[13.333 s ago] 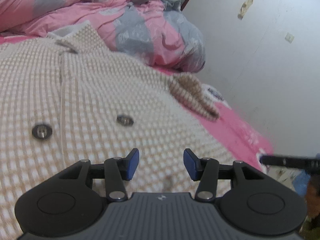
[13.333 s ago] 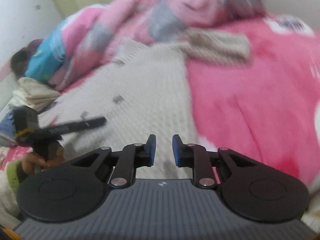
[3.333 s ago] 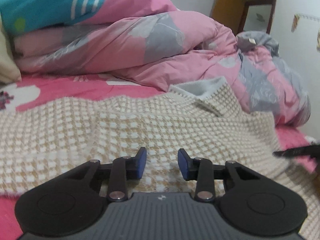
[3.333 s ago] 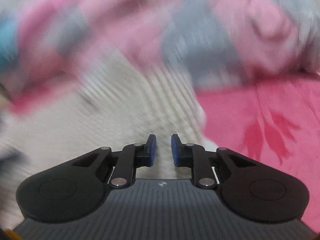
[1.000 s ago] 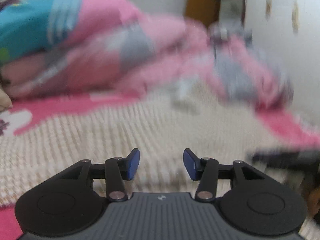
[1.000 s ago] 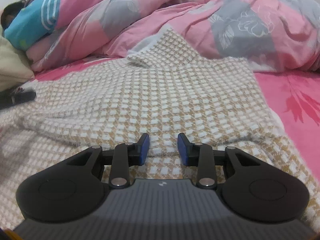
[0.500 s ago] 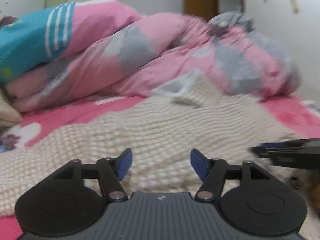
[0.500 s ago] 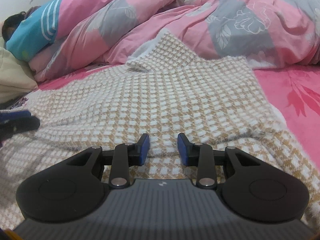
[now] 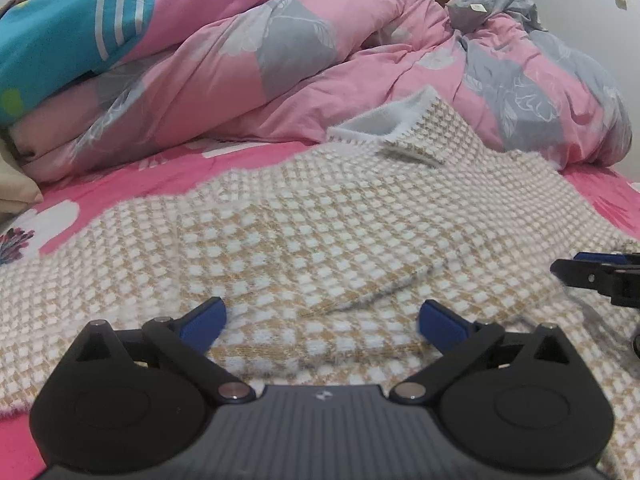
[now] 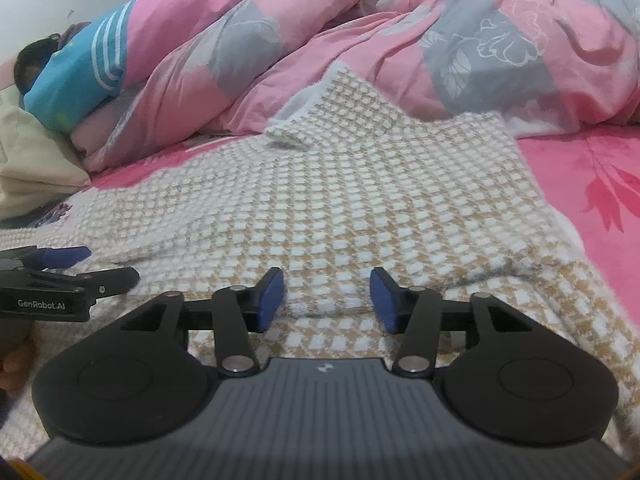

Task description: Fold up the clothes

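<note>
Your sweater [image 9: 340, 240] is a thick knit in a small beige-and-white check. You have it spread nearly flat across the pink bedsheet [image 9: 132, 184], collar end toward the heaped quilt [image 9: 248, 80]. The collar [image 9: 384, 124] stands up a little and shows its white lining. One part is folded over the body and lies on top; its free edge [image 9: 384, 292] runs slantwise across the near middle. The near hem is rumpled.

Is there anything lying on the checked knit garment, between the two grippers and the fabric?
Nothing visible. The left gripper and right gripper, both opening, sit right over the checked knit garment; only its own folded-over flap lies there.
</note>
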`<state>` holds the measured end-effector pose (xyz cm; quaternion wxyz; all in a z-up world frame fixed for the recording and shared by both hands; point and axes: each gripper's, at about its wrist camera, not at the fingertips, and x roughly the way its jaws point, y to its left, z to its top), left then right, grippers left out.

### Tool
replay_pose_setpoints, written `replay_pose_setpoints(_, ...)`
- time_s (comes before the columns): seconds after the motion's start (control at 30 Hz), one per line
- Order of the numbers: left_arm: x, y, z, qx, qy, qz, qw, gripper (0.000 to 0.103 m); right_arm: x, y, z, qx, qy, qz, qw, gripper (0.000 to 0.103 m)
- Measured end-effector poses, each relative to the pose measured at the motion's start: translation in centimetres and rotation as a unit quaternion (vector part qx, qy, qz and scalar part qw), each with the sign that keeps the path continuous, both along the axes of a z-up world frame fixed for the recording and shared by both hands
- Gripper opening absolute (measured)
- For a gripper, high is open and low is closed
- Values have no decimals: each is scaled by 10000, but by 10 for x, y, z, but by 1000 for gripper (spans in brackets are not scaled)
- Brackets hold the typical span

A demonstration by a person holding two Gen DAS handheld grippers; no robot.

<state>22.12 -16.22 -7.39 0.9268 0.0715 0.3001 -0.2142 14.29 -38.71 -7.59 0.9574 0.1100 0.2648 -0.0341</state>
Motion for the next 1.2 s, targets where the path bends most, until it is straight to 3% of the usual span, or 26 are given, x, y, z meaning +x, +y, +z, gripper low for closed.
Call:
replay_pose_setpoints(0.07, 0, 0, -1, 26, -18, 2, 10000, 103, 0, 1, 1, -21, -11, 40, 10000, 63)
replay_pose_setpoints(0.17, -1, -1, -3, 61, -41, 6, 10000, 103, 1, 7, 0, -87, 65, 288, 9995, 102)
replay_pose_setpoints(0.33, -3, 0, -3, 53, -53, 8, 10000, 103, 8, 24, -2, -628, 340, 285, 9970, 102)
replay_pose_setpoints(1.2, -9, -5, -1, 265, -229, 53, 9994, 103, 6, 20, -4, -363, 401, 230, 9983, 102)
